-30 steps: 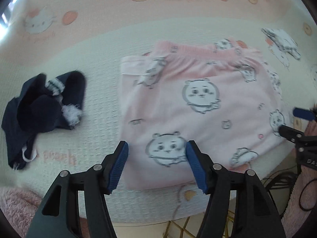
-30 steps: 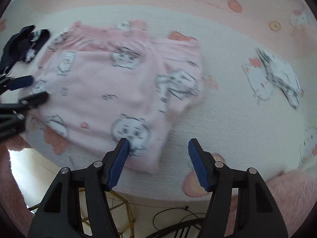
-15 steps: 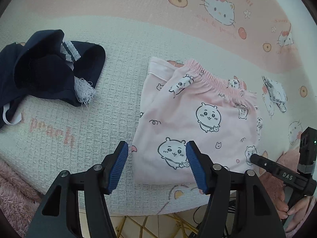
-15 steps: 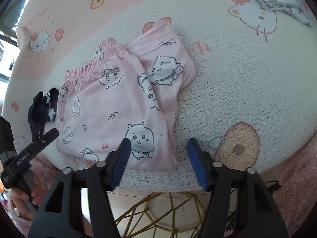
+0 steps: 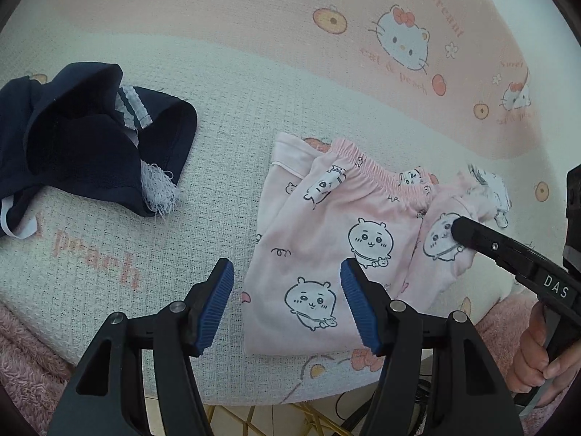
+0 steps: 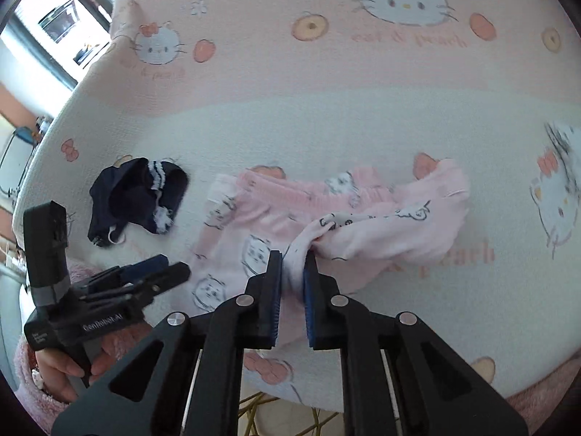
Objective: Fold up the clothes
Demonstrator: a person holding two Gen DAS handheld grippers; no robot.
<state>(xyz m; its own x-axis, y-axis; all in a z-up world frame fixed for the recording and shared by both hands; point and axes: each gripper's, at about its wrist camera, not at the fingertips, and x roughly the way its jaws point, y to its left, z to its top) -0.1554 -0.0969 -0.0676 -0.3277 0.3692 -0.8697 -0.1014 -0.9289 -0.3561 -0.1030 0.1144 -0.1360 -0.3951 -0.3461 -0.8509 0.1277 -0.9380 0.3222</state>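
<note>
While pinched, pink pants' (image 6: pixel 261 239) lifted hem

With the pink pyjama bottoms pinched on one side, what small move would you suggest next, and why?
Probably carry the right gripper across toward the open left gripper: its fingers have just closed on the pyjama bottoms, lifting that edge, so laying it over should finish the fold.

L gripper (image 5: pixel 287 305) jaws wide, R gripper (image 6: pixel 293 265) just closed, pinching cloth
</note>
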